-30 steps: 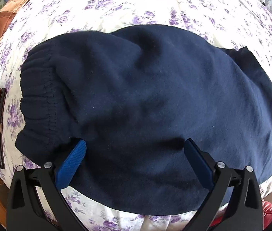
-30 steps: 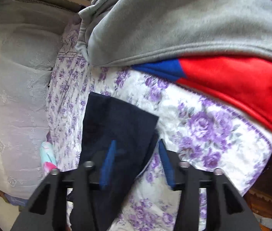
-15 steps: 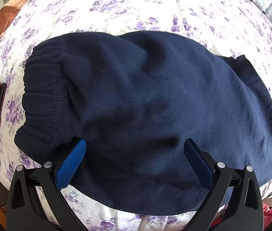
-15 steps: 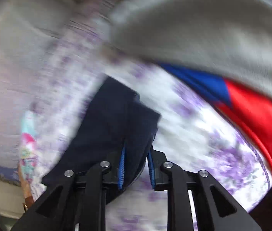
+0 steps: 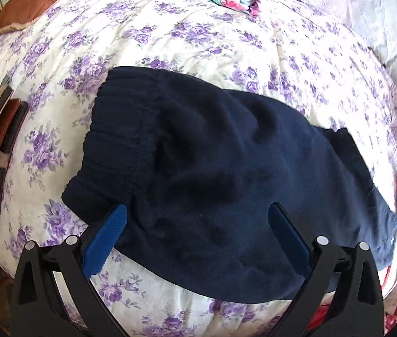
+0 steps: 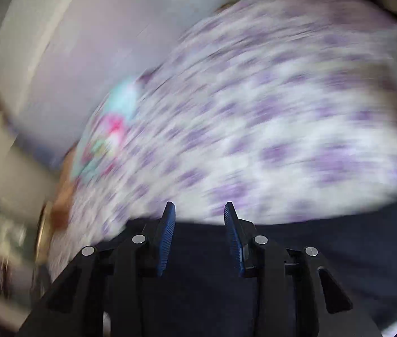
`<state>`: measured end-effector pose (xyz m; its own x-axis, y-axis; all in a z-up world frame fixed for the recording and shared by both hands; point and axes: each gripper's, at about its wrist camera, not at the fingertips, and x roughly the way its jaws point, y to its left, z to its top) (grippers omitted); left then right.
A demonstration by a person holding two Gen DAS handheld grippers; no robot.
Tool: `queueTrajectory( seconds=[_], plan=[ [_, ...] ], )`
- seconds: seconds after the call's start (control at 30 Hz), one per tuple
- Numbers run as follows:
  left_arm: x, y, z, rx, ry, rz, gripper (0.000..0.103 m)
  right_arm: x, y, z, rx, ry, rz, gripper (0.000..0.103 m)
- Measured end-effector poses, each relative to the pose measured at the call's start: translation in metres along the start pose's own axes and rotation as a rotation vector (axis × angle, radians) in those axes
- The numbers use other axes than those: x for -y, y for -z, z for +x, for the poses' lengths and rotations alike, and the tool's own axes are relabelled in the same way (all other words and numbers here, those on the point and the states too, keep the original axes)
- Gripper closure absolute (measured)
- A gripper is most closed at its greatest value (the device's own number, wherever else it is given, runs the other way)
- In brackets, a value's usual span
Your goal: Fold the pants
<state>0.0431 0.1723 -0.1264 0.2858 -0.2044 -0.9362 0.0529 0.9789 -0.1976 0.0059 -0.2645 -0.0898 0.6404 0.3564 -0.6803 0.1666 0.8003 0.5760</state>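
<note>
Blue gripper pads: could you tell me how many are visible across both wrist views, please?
4. The left gripper shows two, wide apart above the navy pants. The right gripper shows two, opening, nothing visibly pinched; the picture is blurred.

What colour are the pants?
Dark navy blue pants, best seen in the left wrist view.

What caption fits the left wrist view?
Open left gripper poised over navy pants lying on a purple-flowered bedspread.
</note>
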Motion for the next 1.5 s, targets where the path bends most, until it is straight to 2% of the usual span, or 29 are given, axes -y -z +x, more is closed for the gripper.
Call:
queueTrajectory(
  seconds=[0.07, 0.13, 0.27, 0.3, 0.33, 0.37, 0.43, 0.47, 0.57, 0.7, 0.77, 0.83, 0.87, 0.9, 0.93, 0.97, 1.0, 1.03, 1.07, 1.13, 1.17, 1.2, 1.23, 1.27, 1.3, 1.37, 1.4, 1.43, 1.5],
  plan=[
    [0.012, 0.007, 0.014, -0.005, -0.034, 0.039, 0.004, -0.047, 0.002, 0.059, -0.116, -0.024, -0.138, 0.066],
    [0.019, 0.011, 0.015, 0.003, -0.071, 0.082, 0.004, -0.084, 0.008, 0.103, -0.215, -0.003, -0.266, 0.067],
    [0.028, 0.014, 0.019, 0.032, -0.120, 0.134, 0.004, -0.101, 0.015, 0.143, -0.303, 0.113, -0.368, 0.068],
    [0.029, 0.015, 0.019, 0.040, -0.130, 0.142, 0.004, -0.099, 0.018, 0.151, -0.327, 0.122, -0.363, 0.072],
    [0.029, 0.016, 0.018, 0.046, -0.137, 0.147, 0.004, -0.099, 0.018, 0.161, -0.369, 0.094, -0.349, 0.090],
    [0.030, 0.017, 0.020, 0.052, -0.150, 0.152, 0.004, -0.093, 0.021, 0.162, -0.384, 0.080, -0.352, 0.099],
    [0.033, 0.018, 0.021, 0.056, -0.170, 0.157, 0.004, -0.103, 0.015, 0.160, -0.321, 0.109, -0.434, 0.099],
    [0.035, 0.018, 0.023, 0.058, -0.183, 0.161, 0.004, -0.102, 0.008, 0.163, -0.305, 0.123, -0.432, 0.099],
    [0.039, 0.020, 0.024, 0.064, -0.201, 0.161, 0.004, -0.074, -0.012, 0.192, -0.346, 0.150, -0.294, 0.100],
    [0.037, 0.017, 0.027, 0.058, -0.207, 0.155, 0.004, -0.068, -0.010, 0.199, -0.333, 0.127, -0.292, 0.101],
    [0.035, 0.016, 0.024, 0.047, -0.198, 0.149, 0.004, -0.065, -0.014, 0.184, -0.312, 0.121, -0.252, 0.096],
    [0.031, 0.014, 0.015, 0.038, -0.164, 0.123, 0.004, -0.071, -0.019, 0.154, -0.209, 0.169, -0.245, 0.091],
    [0.024, 0.012, 0.001, 0.050, -0.101, 0.076, 0.004, -0.078, -0.019, 0.143, -0.171, 0.159, -0.269, 0.091],
    [0.018, 0.012, -0.007, 0.062, -0.069, 0.045, 0.004, -0.088, -0.017, 0.132, -0.148, 0.142, -0.306, 0.091],
    [0.010, 0.012, -0.018, 0.084, -0.042, 0.005, 0.004, -0.098, -0.012, 0.122, -0.136, 0.125, -0.346, 0.091],
    [-0.002, 0.011, -0.030, 0.121, -0.053, -0.044, 0.004, -0.109, -0.004, 0.116, -0.134, 0.111, -0.388, 0.087],
    [-0.012, 0.010, -0.037, 0.141, -0.076, -0.078, 0.004, -0.116, 0.004, 0.116, -0.143, 0.100, -0.419, 0.079],
    [-0.022, 0.010, -0.041, 0.151, -0.096, -0.111, 0.004, -0.121, 0.013, 0.118, -0.162, 0.100, -0.450, 0.057],
    [-0.036, 0.008, -0.041, 0.146, -0.102, -0.152, 0.004, -0.125, 0.024, 0.128, -0.184, 0.118, -0.490, 0.047],
    [-0.061, 0.006, -0.023, 0.065, -0.123, -0.224, 0.004, -0.120, 0.041, 0.160, -0.259, 0.209, -0.539, 0.047],
    [-0.069, 0.007, -0.013, 0.027, -0.142, -0.246, 0.004, -0.106, 0.048, 0.183, -0.337, 0.252, -0.523, 0.047],
    [-0.076, 0.008, -0.001, -0.010, -0.157, -0.268, 0.004, -0.104, 0.051, 0.178, -0.257, 0.231, -0.545, 0.046],
    [-0.083, 0.010, 0.009, -0.027, -0.126, -0.293, 0.004, -0.108, 0.054, 0.177, -0.269, 0.256, -0.580, 0.046],
    [-0.088, 0.013, 0.011, -0.008, -0.097, -0.323, 0.004, -0.113, 0.055, 0.174, -0.288, 0.279, -0.596, 0.047],
    [-0.086, 0.013, 0.009, 0.000, -0.100, -0.321, 0.004, -0.117, 0.055, 0.165, -0.282, 0.272, -0.593, 0.047],
    [-0.080, 0.011, 0.002, 0.016, -0.128, -0.292, 0.004, -0.121, 0.052, 0.135, -0.214, 0.199, -0.570, 0.045],
    [-0.078, 0.009, -0.004, 0.037, -0.135, -0.289, 0.004, -0.120, 0.052, 0.121, -0.186, 0.192, -0.559, 0.043],
    [-0.075, 0.007, -0.012, 0.067, -0.138, -0.287, 0.005, -0.116, 0.054, 0.110, -0.167, 0.203, -0.545, 0.037],
    [-0.067, 0.002, -0.035, 0.154, -0.126, -0.275, 0.005, -0.103, 0.059, 0.090, -0.155, 0.216, -0.495, 0.036]
  ],
)
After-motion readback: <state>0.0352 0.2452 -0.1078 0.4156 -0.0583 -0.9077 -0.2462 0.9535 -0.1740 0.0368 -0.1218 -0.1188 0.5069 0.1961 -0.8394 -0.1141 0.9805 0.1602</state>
